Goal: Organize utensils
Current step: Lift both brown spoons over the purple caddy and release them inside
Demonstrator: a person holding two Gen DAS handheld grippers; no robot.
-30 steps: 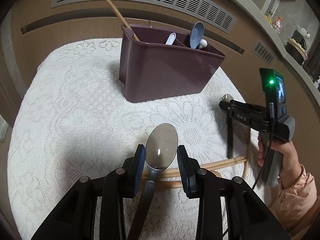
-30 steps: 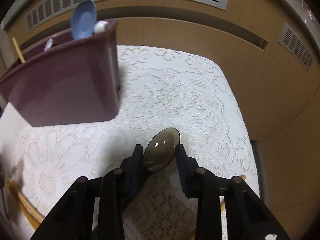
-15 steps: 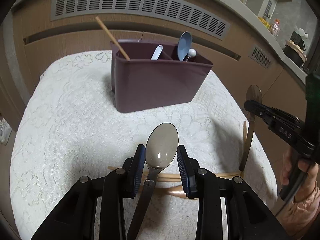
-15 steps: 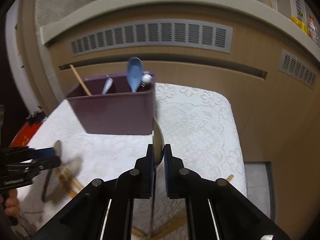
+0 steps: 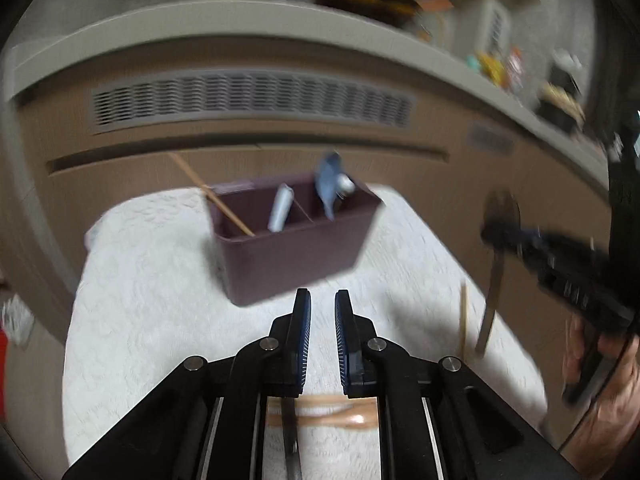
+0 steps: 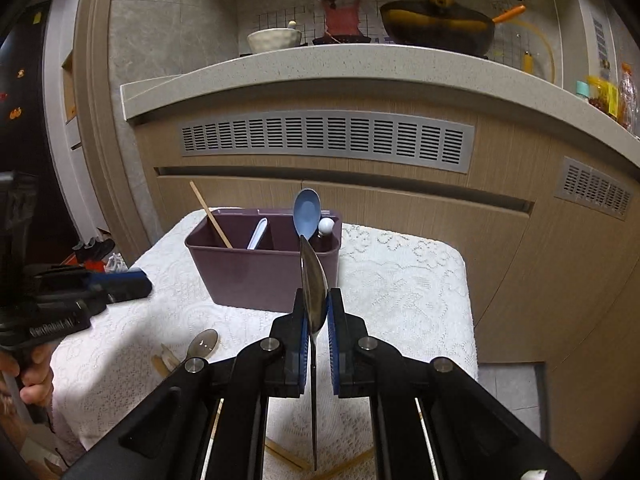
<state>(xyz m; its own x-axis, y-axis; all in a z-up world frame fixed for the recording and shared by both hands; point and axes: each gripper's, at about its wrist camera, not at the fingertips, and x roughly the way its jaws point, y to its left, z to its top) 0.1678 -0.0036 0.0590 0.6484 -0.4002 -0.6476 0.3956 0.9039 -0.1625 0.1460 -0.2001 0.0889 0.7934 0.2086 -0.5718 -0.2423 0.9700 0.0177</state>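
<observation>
Operator: Both grippers sit higher over the white lace cloth [image 6: 400, 280] than a second ago. The dark maroon plastic utensil caddy [image 6: 260, 280] looks farther off.

Recorder: Right gripper [image 6: 318, 296]?

Operator: Clenched on a grey metal spoon [image 6: 314, 280], which is turned edge-on, bowl up. It is lifted on the near side of the caddy, towards its right end.

Recorder: Left gripper [image 5: 323, 296]?

Operator: My jaws have just been closing. A narrow gap remains with only cloth showing through it, so nothing is gripped. The left view is blurred.

Recorder: Its spoon?

Operator: A second grey metal spoon [image 6: 205, 342] lies on the cloth, nearer me than the caddy's left end, beside loose wooden chopsticks [image 5: 320, 416].

Recorder: Caddy contents?

Operator: Left compartment: one wooden chopstick [image 6: 210, 216], leaning. Right compartment: a pale blue plastic spoon [image 6: 306, 212], bowl up.
</observation>
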